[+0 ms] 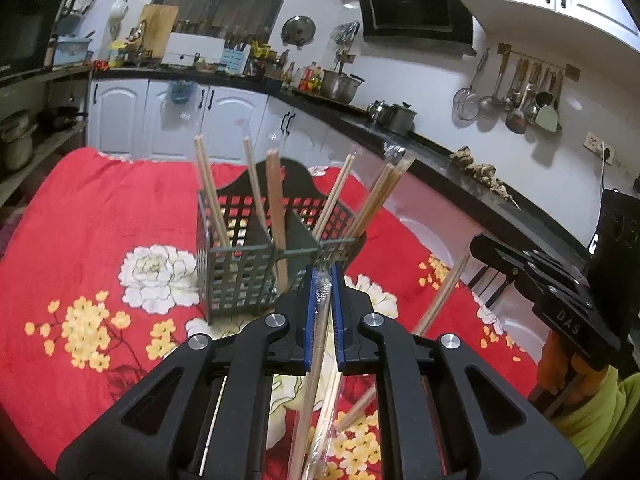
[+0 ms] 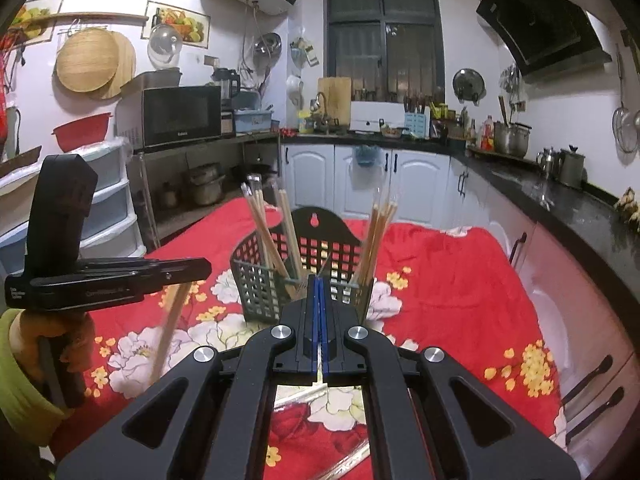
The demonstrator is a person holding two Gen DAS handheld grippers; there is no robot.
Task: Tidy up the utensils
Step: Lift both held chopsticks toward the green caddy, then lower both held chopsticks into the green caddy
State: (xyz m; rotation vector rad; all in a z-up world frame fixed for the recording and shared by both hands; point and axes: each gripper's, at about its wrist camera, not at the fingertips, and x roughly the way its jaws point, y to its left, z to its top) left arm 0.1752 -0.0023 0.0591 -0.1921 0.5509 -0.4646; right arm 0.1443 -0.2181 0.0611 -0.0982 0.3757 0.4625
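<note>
Through my left wrist camera, my left fingers [image 1: 325,280] are clenched on a wrapped pair of chopsticks [image 1: 316,360], the clear sleeve pinched between the blue pads while the sticks hang down below them toward the red flowered cloth on the surface [image 1: 80,220]. I hold them by the upper end, I think, so the tips can drop straight into the dark lattice holder [image 1: 240,268] just ahead, where other chopsticks already lean in its two compartments. My right gripper shows at the frame's edge with another stick [image 1: 444,292] slanting beneath it. Through my right wrist camera, my right fingers [image 2: 319,292] are pressed together; whether they pinch that stick I cannot tell. The holder [image 2: 260,284] sits directly in front, and more wrapped chopsticks [image 2: 304,396] lie on the cloth below, waiting to be sorted.
</note>
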